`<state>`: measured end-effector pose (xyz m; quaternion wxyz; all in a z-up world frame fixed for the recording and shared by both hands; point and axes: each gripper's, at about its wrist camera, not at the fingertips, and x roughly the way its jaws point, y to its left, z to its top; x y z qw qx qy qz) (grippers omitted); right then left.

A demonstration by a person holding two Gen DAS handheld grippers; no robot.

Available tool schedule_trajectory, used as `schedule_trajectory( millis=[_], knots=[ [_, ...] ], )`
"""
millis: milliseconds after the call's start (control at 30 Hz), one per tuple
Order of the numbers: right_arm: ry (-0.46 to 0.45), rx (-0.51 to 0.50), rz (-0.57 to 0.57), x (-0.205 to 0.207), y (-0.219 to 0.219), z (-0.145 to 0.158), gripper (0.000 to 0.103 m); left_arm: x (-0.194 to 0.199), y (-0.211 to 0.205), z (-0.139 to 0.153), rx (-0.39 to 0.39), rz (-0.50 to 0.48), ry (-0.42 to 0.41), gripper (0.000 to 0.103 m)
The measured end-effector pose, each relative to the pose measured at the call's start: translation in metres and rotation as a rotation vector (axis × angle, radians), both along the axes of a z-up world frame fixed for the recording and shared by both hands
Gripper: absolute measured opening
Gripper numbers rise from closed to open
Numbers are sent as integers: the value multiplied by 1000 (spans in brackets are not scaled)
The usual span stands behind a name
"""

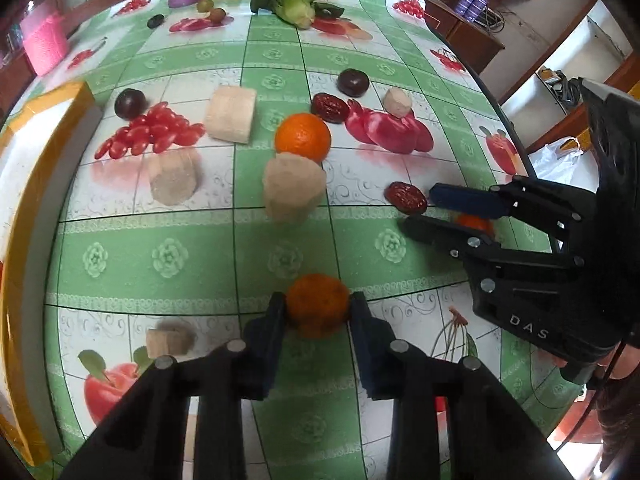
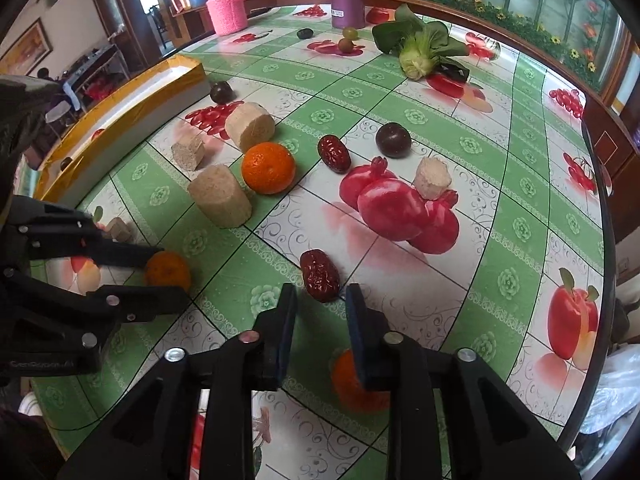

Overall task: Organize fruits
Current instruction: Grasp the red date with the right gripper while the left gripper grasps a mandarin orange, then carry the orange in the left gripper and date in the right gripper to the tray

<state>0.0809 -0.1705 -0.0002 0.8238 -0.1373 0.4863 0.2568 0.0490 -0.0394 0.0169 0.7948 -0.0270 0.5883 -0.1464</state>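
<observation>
Two small oranges are being dealt with at once, one per hand, so the step in hand looks like the pick-up stage of sorting the fruit.

The left hand-held gripper [image 1: 318, 308] has its jaws drawn in narrow around the near orange [image 1: 317, 305], both pads touching its sides; it appears gripped while still resting on the tabletop [image 1: 180, 256].

The right hand-held gripper [image 2: 320, 300] also stands narrow, yet nothing lies between its fingertips. A second small orange [image 2: 347, 376] sits lower down, beside the inner face of the right finger and partly hidden by it; whether it is clamped I cannot tell. A red date [image 2: 319, 276] lies just ahead of those tips, apart from them.

The yellow-rimmed box [image 1: 48, 132] at the tabletop's left edge seems the likely destination. The next move probably calls for lifting the left orange straight up without loosening the grip, then carrying it leftward over the pale cylinder pieces [image 1: 294, 186] and the larger orange [image 1: 303, 137] without knocking them.
</observation>
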Motion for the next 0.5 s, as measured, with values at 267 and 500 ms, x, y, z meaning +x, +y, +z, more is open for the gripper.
schedule_trajectory(
  millis=[267, 500],
  knots=[
    [-13, -18, 15, 7, 14, -7, 30, -11, 11, 5, -18, 17, -4, 35],
    [-11, 14, -17, -1, 13, 3, 19, -21, 29, 16, -69, 29, -27, 35]
  ],
)
